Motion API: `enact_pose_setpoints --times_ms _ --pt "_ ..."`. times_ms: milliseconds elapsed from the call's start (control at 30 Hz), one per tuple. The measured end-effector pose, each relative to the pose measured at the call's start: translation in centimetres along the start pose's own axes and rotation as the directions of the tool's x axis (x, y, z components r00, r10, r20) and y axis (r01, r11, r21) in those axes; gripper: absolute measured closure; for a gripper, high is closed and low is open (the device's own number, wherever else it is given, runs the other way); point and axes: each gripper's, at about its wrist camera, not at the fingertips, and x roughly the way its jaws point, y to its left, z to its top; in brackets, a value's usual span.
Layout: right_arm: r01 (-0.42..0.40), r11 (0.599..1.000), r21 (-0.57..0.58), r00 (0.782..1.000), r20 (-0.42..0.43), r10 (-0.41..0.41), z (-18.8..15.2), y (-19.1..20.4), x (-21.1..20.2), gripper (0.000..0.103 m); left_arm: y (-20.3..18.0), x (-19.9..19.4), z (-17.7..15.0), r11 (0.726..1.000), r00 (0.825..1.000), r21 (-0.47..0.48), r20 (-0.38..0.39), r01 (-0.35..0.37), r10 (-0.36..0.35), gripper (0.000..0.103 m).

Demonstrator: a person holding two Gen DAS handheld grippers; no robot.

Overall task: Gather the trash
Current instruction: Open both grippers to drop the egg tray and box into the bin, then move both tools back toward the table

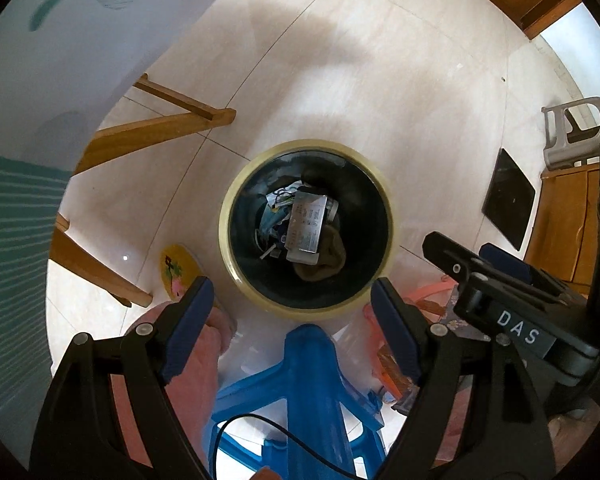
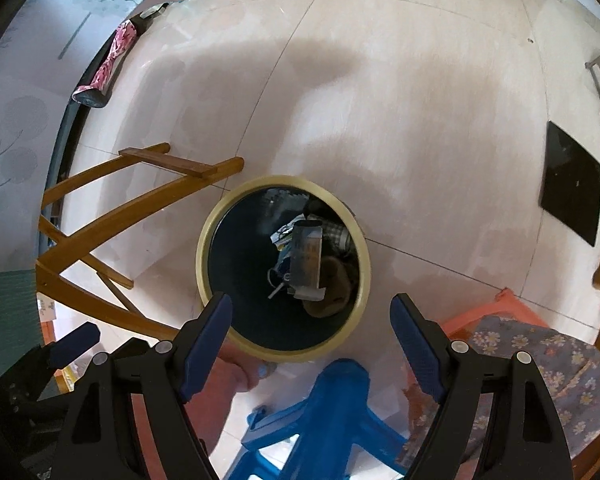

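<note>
Directly below both sets of jaws, the bin (image 1: 306, 226) already holds trash (image 1: 300, 228). Left gripper (image 1: 288, 326) and right gripper (image 2: 312, 346) hang wide open, gripping nothing. Risk: reaching down again, either could clip the rim or blue stool (image 1: 308, 380).

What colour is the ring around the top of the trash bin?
The rim of the bin is pale yellow, cream-like, around a dark inside. The left wrist view shows it best.
</note>
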Motion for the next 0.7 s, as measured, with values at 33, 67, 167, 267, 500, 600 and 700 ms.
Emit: enact_pose_setpoints --times_ms 33,67,167,267,500,600,700 --pt "0.01 1.0 -0.003 1.0 0.0 -0.01 -0.1 0.0 -0.3 0.021 0.0 -0.3 -0.2 1.0 1.0 -0.002 0.002 0.002 -0.002 0.025" --pt "0.019 1.0 -0.004 1.0 -0.001 -0.019 -0.3 -0.1 -0.7 0.021 -0.1 -0.7 -0.5 1.0 1.0 -0.004 0.005 0.006 -0.006 0.025" --pt "0.041 0.999 0.001 0.999 -0.004 -0.041 -1.0 -0.2 -2.3 0.021 -0.4 -2.0 -1.3 1.0 1.0 -0.006 0.014 0.019 -0.019 0.025" --pt "0.029 0.999 0.035 1.0 -0.013 -0.028 -2.0 -0.6 -4.5 0.021 -1.1 -3.8 -2.3 1.0 0.999 0.007 0.025 0.031 -0.031 0.025" --pt "-0.007 0.999 0.054 0.999 0.042 0.005 -4.7 0.2 -10.9 0.021 -1.8 -9.8 -4.9 0.997 0.994 0.069 0.101 0.04 -0.047 0.025" --pt "-0.027 0.998 0.051 0.998 0.061 0.024 -6.3 0.6 -13.9 0.021 -1.7 -12.2 -6.0 0.995 0.991 0.087 0.122 0.046 -0.057 0.025" --pt "-0.058 0.997 0.057 0.995 0.08 0.054 -8.0 1.1 -16.0 0.021 -1.4 -15.0 -7.2 0.993 0.986 0.103 0.148 0.057 -0.072 0.025"
